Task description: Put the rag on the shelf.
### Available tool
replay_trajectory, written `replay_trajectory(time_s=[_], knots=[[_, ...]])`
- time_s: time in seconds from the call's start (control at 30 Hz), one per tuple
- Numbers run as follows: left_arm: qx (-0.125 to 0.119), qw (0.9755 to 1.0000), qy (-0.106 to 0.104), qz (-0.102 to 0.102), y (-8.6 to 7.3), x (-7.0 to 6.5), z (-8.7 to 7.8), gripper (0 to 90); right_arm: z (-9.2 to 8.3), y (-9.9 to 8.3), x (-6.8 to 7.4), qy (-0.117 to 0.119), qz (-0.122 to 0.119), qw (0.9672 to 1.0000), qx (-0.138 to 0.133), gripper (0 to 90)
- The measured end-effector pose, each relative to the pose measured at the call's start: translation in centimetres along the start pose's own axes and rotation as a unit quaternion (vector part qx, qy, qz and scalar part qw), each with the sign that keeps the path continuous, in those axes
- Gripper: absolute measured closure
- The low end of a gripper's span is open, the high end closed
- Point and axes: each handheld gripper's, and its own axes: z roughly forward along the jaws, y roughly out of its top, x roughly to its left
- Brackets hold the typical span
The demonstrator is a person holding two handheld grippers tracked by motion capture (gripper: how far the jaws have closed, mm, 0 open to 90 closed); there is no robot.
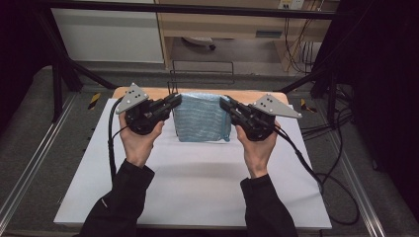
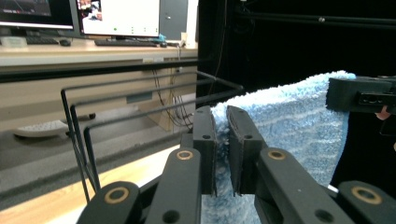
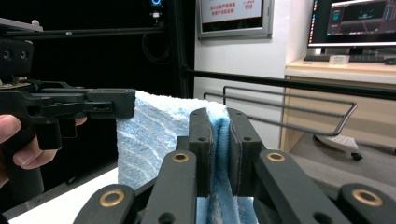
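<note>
Fingers of the left gripper (image 1: 174, 101) and right gripper (image 1: 225, 102) are closed on opposite upper corners of the blue towel (image 1: 202, 118), which hangs between them above the white table (image 1: 197, 182); the wire rack (image 2: 140, 102) stands just beyond.

The towel (image 1: 203, 118) is looking like fluffy, looped blue cloth; each claw (image 3: 219, 128) is showing matt black plastic; the bench (image 1: 197, 182) is appearing smooth, white.

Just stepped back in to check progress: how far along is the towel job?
Done: the left tool and right tool have each clamped a top corner of the blue towel. In hand: it hangs spread between them above the white table. Left: probably draping it over the black wire rack behind.
</note>
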Motion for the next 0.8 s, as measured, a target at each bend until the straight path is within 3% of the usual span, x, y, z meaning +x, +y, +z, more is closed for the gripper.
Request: replay_trajectory(time_s=[0.43, 0.8], knots=[[-0.039, 0.9992, 0.001, 0.000, 2.2, 0.4, 0.7, 82.5, 0.7, 2.8, -0.2, -0.014, -0.023, 0.9994, -0.022, 82.2], [-0.060, 0.9982, 0.007, 0.004, 5.2, 0.8, 1.2, 82.5, 1.6, 5.8, -0.7, -0.021, -0.030, 0.9985, -0.040, 82.2]])
